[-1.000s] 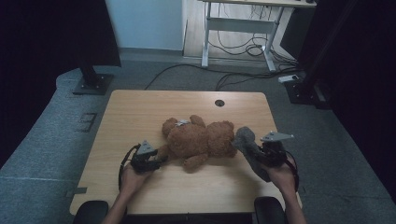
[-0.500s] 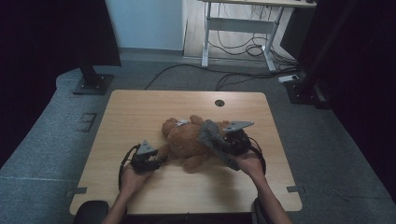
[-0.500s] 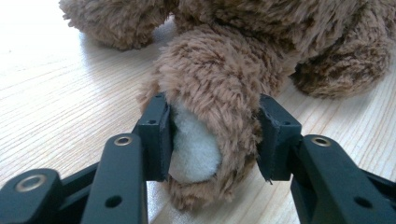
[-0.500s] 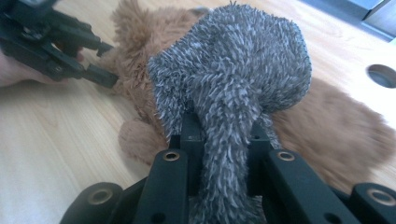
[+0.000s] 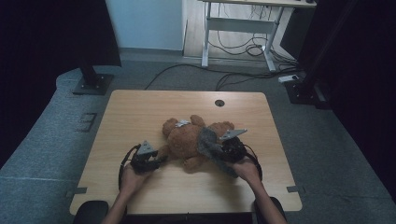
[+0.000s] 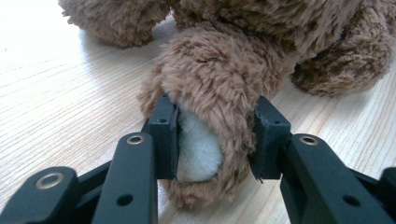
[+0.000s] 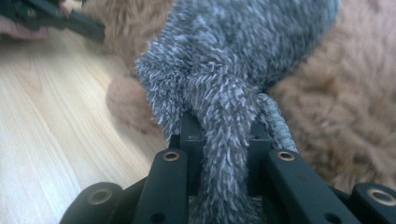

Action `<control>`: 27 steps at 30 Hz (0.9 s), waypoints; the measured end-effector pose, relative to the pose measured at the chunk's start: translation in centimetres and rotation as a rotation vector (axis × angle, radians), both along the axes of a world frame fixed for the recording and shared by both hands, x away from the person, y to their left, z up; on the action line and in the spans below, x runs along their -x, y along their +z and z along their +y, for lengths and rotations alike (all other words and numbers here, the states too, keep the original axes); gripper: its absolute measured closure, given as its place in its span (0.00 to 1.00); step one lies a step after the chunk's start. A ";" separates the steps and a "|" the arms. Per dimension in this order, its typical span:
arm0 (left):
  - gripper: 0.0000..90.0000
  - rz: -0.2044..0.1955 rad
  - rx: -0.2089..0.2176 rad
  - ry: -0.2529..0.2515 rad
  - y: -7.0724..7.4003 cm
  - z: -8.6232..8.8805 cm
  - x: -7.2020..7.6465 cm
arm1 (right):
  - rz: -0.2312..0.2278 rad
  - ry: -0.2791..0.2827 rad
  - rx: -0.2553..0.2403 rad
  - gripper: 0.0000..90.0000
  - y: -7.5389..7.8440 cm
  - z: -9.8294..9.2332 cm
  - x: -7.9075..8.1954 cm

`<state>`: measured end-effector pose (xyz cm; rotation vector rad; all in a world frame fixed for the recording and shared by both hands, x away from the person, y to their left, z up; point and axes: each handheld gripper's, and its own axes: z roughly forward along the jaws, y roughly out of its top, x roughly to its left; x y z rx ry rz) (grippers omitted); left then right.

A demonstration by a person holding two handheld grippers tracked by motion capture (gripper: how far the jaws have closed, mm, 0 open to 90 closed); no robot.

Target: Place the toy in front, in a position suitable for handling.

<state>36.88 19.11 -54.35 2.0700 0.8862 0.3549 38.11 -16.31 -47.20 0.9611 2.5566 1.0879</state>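
Note:
A brown teddy bear [image 5: 187, 137] lies in the middle of the wooden table [image 5: 140, 112]. My left gripper [image 5: 158, 160] is at the bear's left side, and its jaws have just been closing on a paw [image 6: 219, 93] with a white sole. The pads [image 6: 168, 135] press into the fur on both sides. My right gripper [image 5: 219, 151] is shut on a grey furry cloth [image 5: 206, 142], which it holds against the bear's right side. In the right gripper view the grey cloth [image 7: 233, 56] runs up between the jaws and over brown fur [image 7: 355, 107].
A round cable hole [image 5: 219, 102] sits near the table's far edge. Bare wood lies to the left and along the front. Beyond the table are a stand base [image 5: 91, 84], desk legs [image 5: 205, 42] and floor cables [image 5: 243, 49]. The left gripper [image 7: 70, 18] shows at the right gripper view's top left.
My right gripper has carried the grey cloth leftward from the table's right side onto the bear and sunk a little. The left hand has stayed at the bear's paw.

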 end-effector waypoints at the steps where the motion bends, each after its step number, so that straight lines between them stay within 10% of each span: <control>1: 0.66 0.001 0.000 -0.001 0.0 0.0 0.0 | 0.006 -0.004 0.000 0.84 -0.2 -0.1 0.1; 21: 0.66 0.008 0.008 -0.005 0.0 0.1 -0.1 | 0.108 -0.143 0.096 0.84 -4.6 -5.4 0.2; 27: 0.65 0.006 0.008 -0.002 0.0 0.1 -0.1 | 0.093 -0.175 0.101 0.84 -3.6 -6.9 1.1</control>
